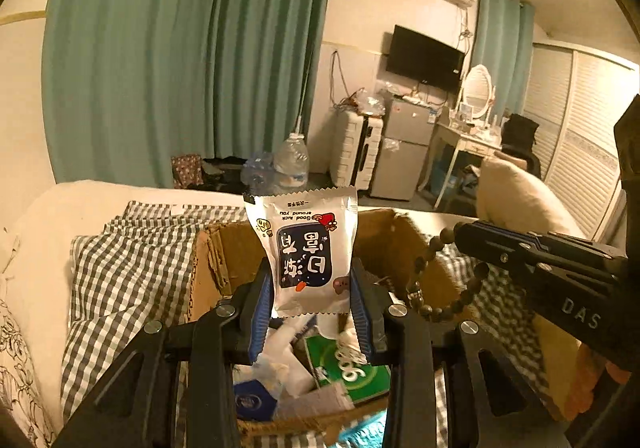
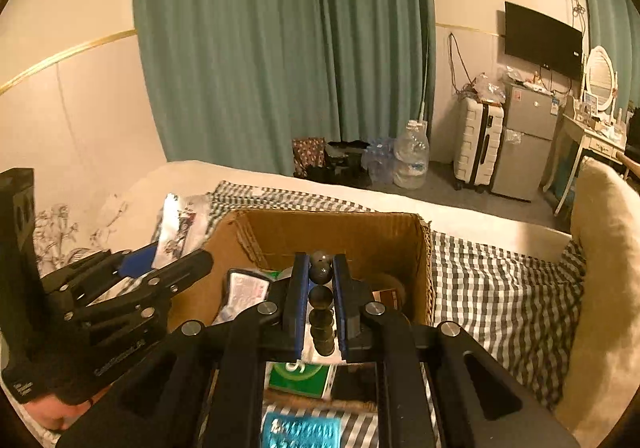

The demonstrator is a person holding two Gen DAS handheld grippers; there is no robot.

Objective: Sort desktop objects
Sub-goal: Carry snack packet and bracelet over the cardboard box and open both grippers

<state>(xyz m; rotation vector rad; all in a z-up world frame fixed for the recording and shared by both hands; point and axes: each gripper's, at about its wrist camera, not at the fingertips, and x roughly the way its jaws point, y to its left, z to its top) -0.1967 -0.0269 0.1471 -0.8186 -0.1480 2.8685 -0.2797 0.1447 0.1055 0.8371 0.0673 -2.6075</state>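
Note:
My left gripper is shut on a white snack packet with a dark blue label, held upright above the open cardboard box. My right gripper is shut on a dark bead bracelet, held over the same box. In the left wrist view the right gripper comes in from the right with the bracelet dangling in a loop. In the right wrist view the left gripper shows at left with the packet. The box holds a green pack, white wrappers and a blue item.
The box sits on a grey checked blanket on a bed. A cream pillow lies at right. A teal packet lies on the blanket before the box. Beyond the bed stand a water jug, suitcase and small fridge.

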